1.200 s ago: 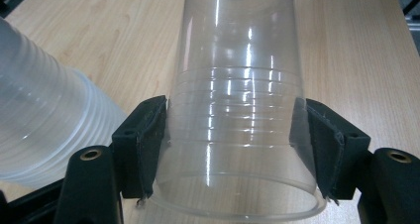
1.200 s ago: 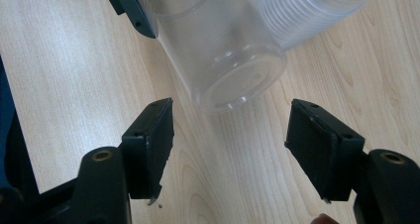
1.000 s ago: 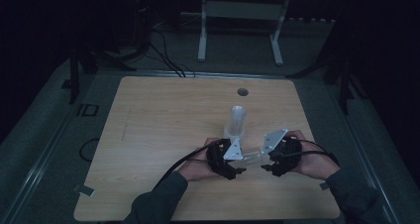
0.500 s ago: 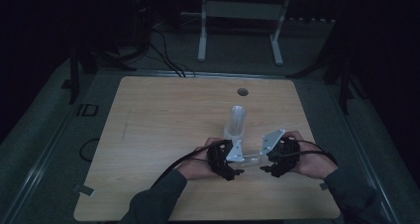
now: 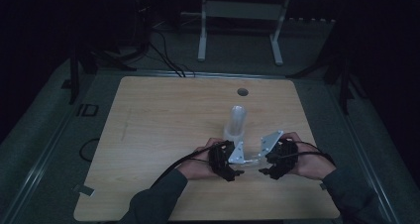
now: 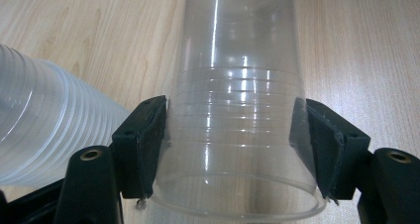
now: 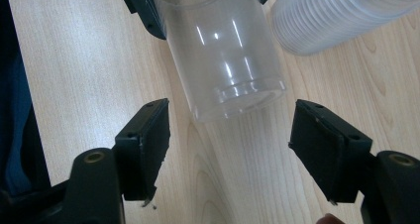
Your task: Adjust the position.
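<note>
The left gripper (image 6: 233, 149) clamps a clear cup (image 6: 237, 100), its base between the right gripper's (image 7: 230, 149) spread jaws.

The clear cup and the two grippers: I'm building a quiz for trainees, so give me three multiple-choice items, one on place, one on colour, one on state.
1. Where is the stack of cups?
A. on the table, beyond the grippers
B. on the floor
C. in the right gripper

2. What colour are the gripper pads?
A. white
B. black
C. red

3. How does the right gripper stand?
A. shut on the cup
B. shut on nothing
C. open, short of the cup's base

Key: 1 A, the stack of cups rests on the table. 2 B, the left gripper has black pads against the cup. 3 C, the right gripper touches nothing.
</note>
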{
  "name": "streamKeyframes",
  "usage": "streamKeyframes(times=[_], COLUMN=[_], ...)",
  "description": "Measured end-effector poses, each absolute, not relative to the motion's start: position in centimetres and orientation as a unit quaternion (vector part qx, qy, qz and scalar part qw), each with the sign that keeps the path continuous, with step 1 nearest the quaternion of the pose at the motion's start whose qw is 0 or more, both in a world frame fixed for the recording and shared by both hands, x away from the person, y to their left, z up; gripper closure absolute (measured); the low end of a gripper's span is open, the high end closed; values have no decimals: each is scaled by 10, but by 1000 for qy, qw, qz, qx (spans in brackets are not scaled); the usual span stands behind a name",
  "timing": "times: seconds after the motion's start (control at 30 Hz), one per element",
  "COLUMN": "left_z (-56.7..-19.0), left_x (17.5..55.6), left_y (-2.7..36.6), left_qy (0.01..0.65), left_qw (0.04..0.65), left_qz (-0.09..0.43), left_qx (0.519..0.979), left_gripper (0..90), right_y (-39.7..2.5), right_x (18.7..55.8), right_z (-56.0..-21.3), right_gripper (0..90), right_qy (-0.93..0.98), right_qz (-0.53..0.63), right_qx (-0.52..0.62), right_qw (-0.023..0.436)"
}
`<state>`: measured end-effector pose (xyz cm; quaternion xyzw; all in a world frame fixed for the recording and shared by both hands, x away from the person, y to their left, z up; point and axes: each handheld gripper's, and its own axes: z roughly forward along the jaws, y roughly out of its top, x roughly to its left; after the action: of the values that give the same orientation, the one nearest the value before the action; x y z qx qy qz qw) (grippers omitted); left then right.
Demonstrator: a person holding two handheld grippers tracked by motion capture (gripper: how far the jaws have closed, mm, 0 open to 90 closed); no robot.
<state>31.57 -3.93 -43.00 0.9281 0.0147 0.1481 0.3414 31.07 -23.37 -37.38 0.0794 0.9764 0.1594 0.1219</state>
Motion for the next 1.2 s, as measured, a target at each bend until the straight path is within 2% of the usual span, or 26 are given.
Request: streamKeyframes(times=[0.83, 1.2], left_z=[-430, -429], left_x=[307, 305], left_y=[-47, -48], left_qy=[-11, -14], left_qw=[343, 345], left_qz=[158, 159], left_qx=[926, 925], left_gripper=[314, 308], right_y=[-222, -222], right_x=[314, 313], right_z=[-395, -399], right_gripper=[310, 376], right_qy=[981, 981], right_qz=[153, 156], right_qx=[72, 69], right_qw=[96, 97])
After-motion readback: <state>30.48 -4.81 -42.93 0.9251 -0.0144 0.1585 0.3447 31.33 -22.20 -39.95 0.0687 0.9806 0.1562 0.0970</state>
